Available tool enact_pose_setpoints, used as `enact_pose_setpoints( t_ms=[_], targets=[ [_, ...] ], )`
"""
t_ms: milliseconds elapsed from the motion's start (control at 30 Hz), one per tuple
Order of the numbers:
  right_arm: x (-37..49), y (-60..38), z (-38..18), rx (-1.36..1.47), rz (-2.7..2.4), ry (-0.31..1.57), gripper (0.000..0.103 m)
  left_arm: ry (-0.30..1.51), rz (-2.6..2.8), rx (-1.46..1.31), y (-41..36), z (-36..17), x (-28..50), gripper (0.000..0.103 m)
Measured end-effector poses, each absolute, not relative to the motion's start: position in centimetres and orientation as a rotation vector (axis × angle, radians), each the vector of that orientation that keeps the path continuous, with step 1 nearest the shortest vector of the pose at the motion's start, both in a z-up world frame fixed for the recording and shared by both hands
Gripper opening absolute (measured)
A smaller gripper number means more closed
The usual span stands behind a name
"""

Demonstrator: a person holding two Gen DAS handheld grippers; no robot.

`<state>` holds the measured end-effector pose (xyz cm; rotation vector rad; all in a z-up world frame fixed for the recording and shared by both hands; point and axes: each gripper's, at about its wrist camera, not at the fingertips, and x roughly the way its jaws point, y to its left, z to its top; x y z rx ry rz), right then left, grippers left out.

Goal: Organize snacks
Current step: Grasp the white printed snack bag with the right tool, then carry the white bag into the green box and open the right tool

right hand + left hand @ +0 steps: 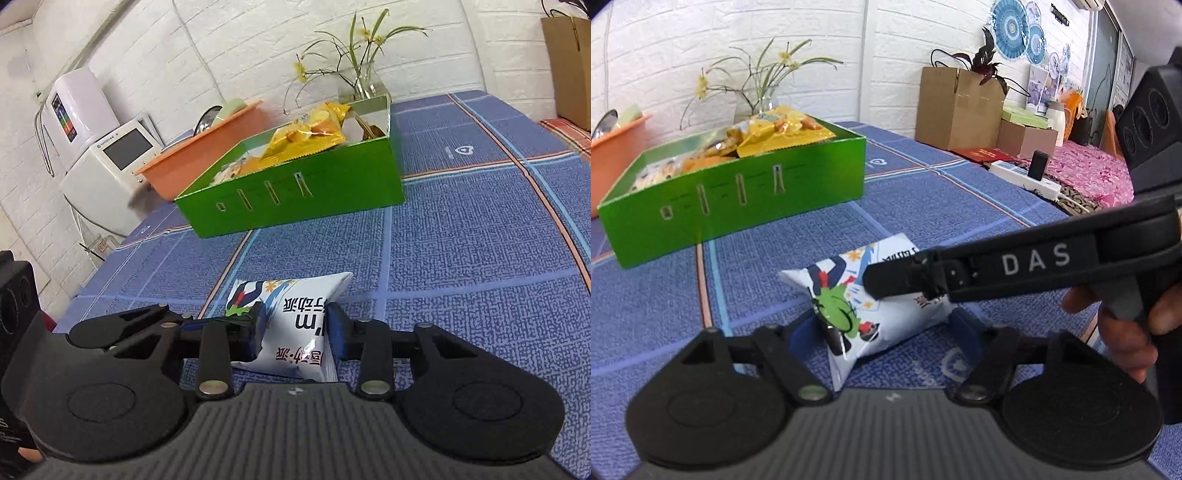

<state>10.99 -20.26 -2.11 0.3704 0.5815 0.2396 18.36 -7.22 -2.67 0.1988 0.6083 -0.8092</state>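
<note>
A white snack bag (864,314) with a green cartoon print lies on the blue tablecloth, also in the right wrist view (291,325). My left gripper (886,328) is open with its fingers on either side of the bag. My right gripper (295,328) is shut on the same bag, its blue pads (334,325) pressing both sides. From the left wrist view the right gripper (897,280) reaches in from the right over the bag. A green box (738,188) holding several yellow snack packs (783,133) stands behind; it also shows in the right wrist view (295,195).
An orange tub (207,147) sits left of the green box, a glass vase with flowers (364,81) behind it. Cardboard boxes (960,107) and a white power strip (1027,177) stand at the far right. A white appliance (110,173) stands off the table's left edge.
</note>
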Motion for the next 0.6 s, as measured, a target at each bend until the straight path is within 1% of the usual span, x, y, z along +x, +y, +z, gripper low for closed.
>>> enact_pose_setpoints(
  t_ms=[67,267,400,600],
  targets=[
    [10.9,-20.5,-1.9,0.381,0.245,0.576,0.058,0.613,-0.807,0.179,-6.8,-2.5,18.3,0.07],
    [11.0,-19.6,-1.0,0.393,0.278,0.546,0.058,0.582,-0.788,0.144,-5.5,-1.5,17.9,0.067],
    [11.4,-18.6,0.4,0.358,0.339,0.498,0.057,0.546,-0.767,0.088,-3.6,0.1,17.9,0.06],
    [14.2,-16.6,3.8,0.302,0.405,0.392,0.057,0.445,-0.685,0.082,-1.7,3.5,19.4,0.06]
  ],
)
